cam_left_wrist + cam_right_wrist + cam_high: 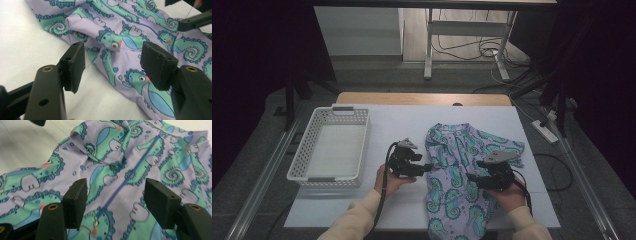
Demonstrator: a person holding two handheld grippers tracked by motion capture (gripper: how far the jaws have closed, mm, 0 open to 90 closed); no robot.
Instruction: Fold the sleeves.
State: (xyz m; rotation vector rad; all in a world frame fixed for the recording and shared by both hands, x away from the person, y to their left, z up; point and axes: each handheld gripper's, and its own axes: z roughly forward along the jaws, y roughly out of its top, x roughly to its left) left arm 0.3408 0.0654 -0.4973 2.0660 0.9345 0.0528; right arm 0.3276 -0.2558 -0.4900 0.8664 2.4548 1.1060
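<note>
Your left gripper (pixel 113 62) stands released, its jaws apart with a puckered fold of the seahorse-print garment (pixel 130 37) just beyond and between them. Your right gripper (pixel 116 200) is released too, jaws wide above the garment's blue zipper line (pixel 130 176), gripping nothing.
</note>
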